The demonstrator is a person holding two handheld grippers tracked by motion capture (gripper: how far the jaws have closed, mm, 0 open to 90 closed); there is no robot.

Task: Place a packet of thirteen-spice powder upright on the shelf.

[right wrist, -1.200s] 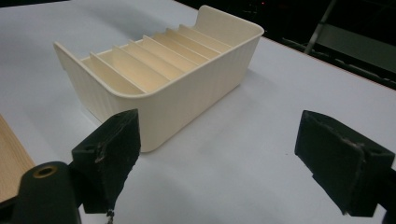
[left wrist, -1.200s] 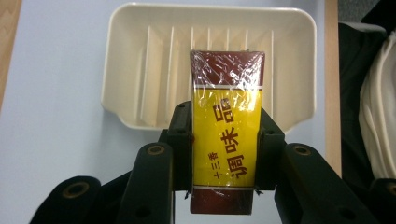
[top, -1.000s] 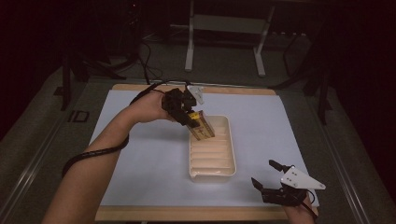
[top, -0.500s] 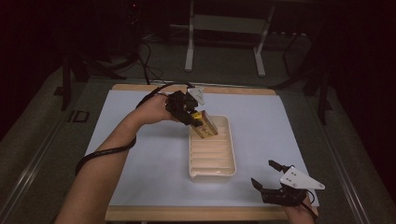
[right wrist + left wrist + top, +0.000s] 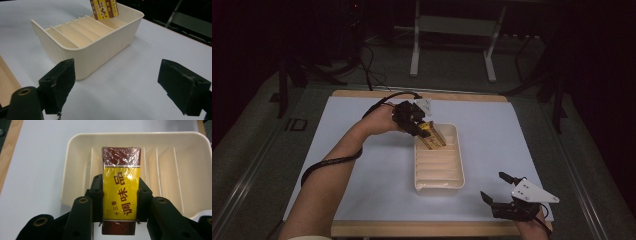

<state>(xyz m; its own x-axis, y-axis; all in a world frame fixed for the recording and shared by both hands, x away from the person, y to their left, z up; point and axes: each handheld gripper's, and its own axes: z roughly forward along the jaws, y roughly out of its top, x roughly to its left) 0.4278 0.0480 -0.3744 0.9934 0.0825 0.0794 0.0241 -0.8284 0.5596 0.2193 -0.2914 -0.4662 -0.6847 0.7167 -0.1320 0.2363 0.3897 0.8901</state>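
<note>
Left claw (image 5: 120, 195) clamps seasoning box (image 5: 121, 187) over tray (image 5: 75, 170).

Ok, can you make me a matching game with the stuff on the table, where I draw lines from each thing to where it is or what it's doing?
Things:
1. left claw
2. right claw
3. yellow and brown packet
4. cream tray

Places or states:
A. has thin dividers that make rows inside
B. open, holding nothing, near the front edge of the table
C. pinched on both sides, over the far end of the tray
D. shut on something, above the far end of the tray

Right pairs: 1-D, 2-B, 3-C, 4-A
</note>
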